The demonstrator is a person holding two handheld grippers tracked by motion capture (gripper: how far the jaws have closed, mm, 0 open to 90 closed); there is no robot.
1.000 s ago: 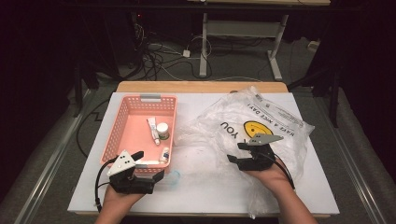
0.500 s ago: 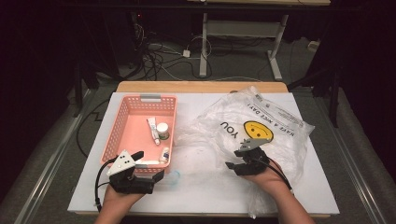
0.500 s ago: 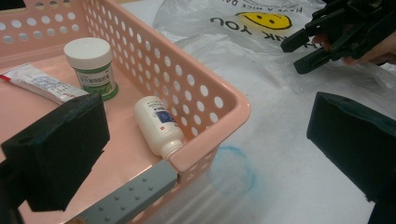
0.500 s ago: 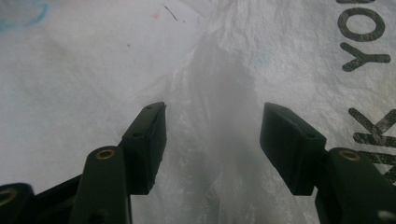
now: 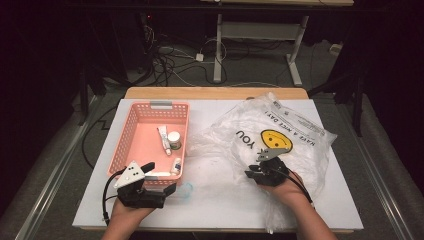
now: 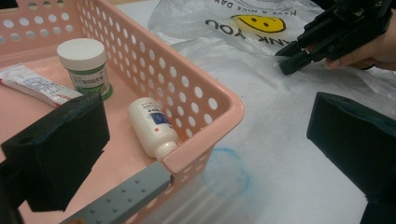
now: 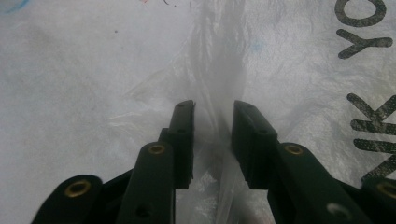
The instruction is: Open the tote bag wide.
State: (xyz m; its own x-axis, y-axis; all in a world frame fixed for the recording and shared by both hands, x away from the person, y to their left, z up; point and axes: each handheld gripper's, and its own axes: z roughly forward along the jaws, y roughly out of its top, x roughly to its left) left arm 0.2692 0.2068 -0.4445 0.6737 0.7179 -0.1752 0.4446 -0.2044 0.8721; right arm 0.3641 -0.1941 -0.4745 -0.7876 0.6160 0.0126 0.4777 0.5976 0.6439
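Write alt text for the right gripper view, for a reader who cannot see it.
The right gripper has its two black jaws around a raised fold of the clear plastic bag lying on the white table, with a narrow gap left between them; the jaws have just been closing. Black printed letters on the bag run along the right edge.

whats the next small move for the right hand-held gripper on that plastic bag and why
Probably finish closing on the fold. The right hand-held gripper has just been closing, and a raised ridge of the plastic bag stands between its jaws with a gap left on either side. Once pinched, a small lift could open the bag beside the pink basket.
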